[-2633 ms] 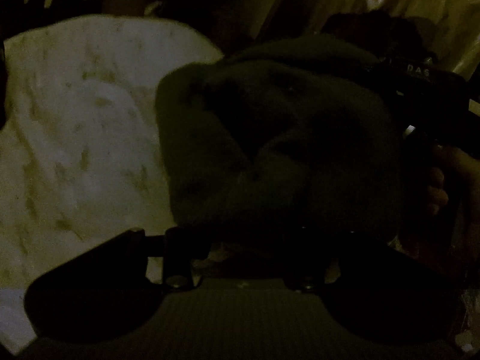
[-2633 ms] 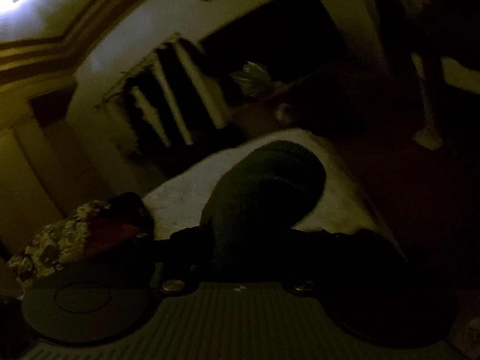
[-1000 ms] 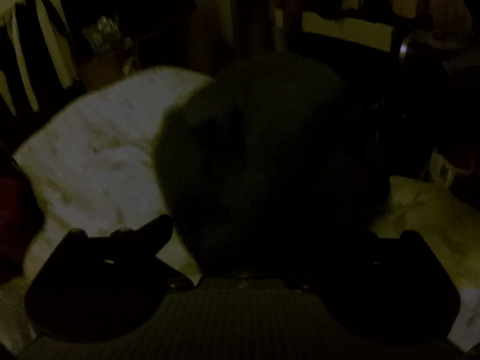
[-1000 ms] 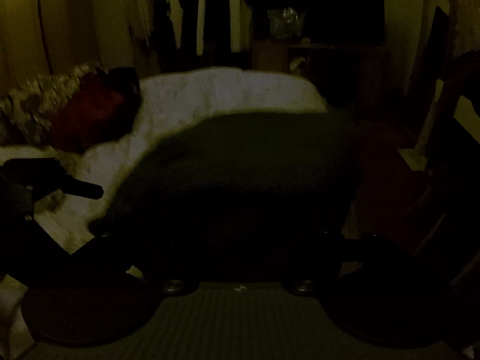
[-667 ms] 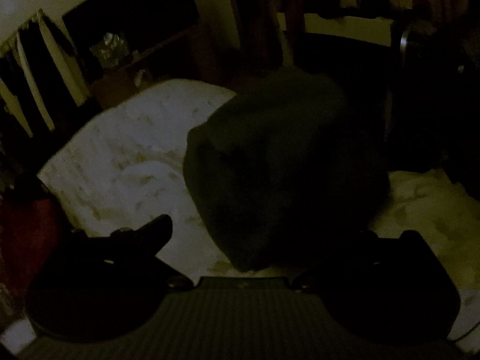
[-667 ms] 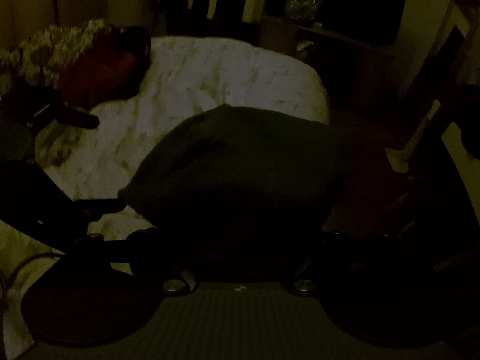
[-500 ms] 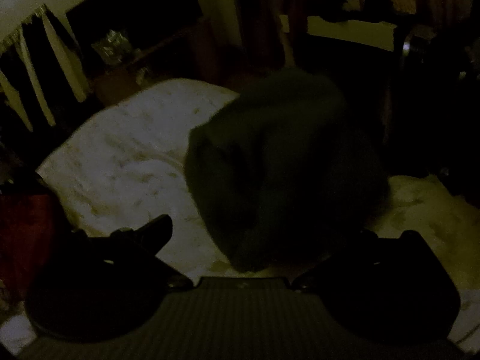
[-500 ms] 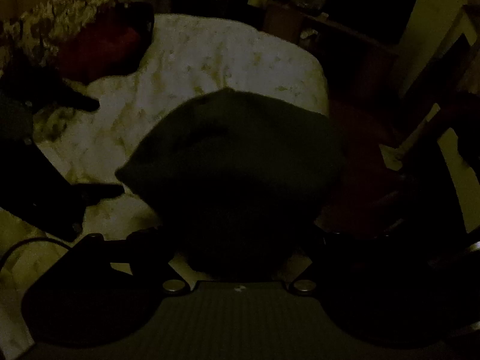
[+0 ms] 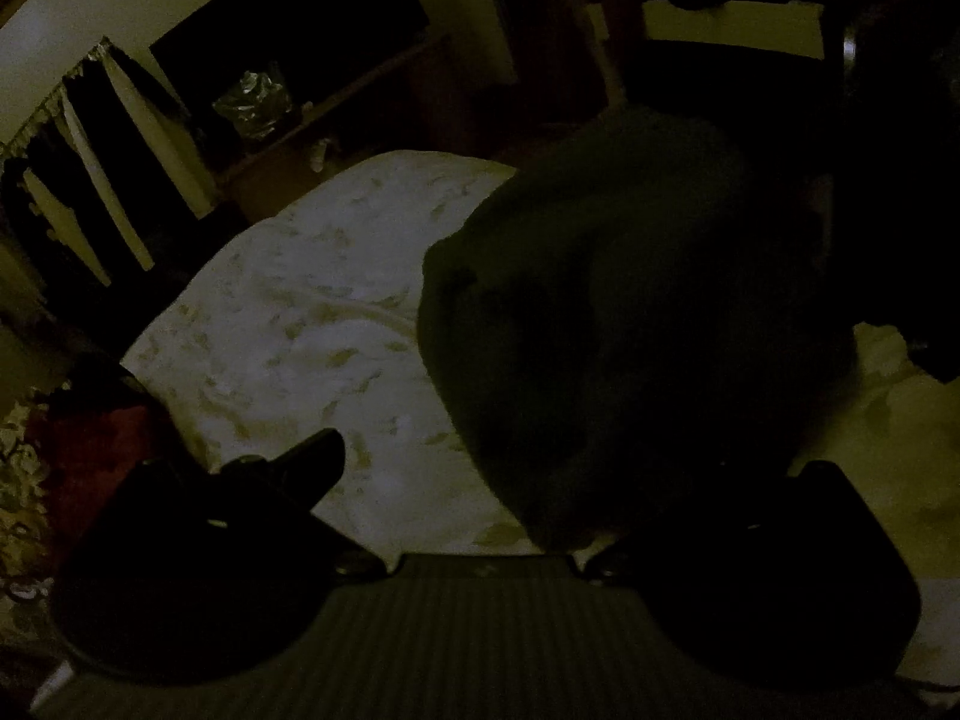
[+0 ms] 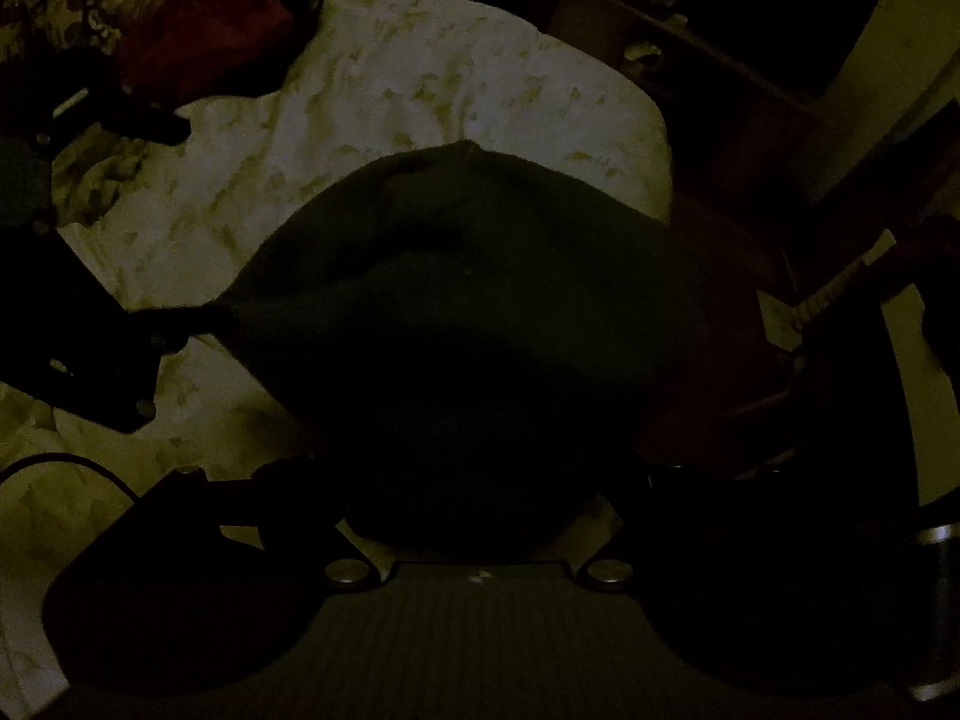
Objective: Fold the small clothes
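A dark green fleece garment (image 9: 630,312) hangs in a bunch over the white patterned bed (image 9: 300,330). In the left wrist view my left gripper (image 9: 498,468) has its jaws spread wide: the left finger (image 9: 288,462) is bare over the sheet and the right finger is hidden under the cloth. In the right wrist view the garment (image 10: 468,300) fills the middle and my right gripper (image 10: 474,492) is shut on its near edge. The left gripper (image 10: 90,324) shows there as a dark shape touching the cloth's left corner.
The room is very dim. A red cushion and a patterned pillow (image 10: 180,18) lie at the bed's head. Shelves with a shiny bag (image 9: 252,102) and hanging clothes (image 9: 90,180) stand beyond the bed. Dark floor (image 10: 738,252) lies past the bed's right edge.
My left gripper has opened and no longer grips the garment. Both views have tilted down toward the bed, and the garment has come lower over the sheet, held by the right gripper.
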Demonstrator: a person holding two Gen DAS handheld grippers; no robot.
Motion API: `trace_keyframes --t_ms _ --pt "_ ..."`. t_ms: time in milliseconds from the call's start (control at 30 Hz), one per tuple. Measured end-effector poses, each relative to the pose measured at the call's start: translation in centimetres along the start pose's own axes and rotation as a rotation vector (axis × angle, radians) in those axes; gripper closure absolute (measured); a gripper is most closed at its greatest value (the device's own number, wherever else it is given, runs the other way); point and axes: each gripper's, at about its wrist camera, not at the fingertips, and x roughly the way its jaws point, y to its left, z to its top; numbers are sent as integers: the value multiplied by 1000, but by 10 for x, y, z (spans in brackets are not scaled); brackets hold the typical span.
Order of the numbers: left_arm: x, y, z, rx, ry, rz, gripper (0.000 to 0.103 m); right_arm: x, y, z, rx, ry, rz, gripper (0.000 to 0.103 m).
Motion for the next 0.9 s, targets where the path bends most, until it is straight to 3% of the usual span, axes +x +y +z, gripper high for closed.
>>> trace_keyframes --t_ms 900 --pt "-4 3 -2 -15 7 -80 0 2 -4 -2 9 7 -6 0"
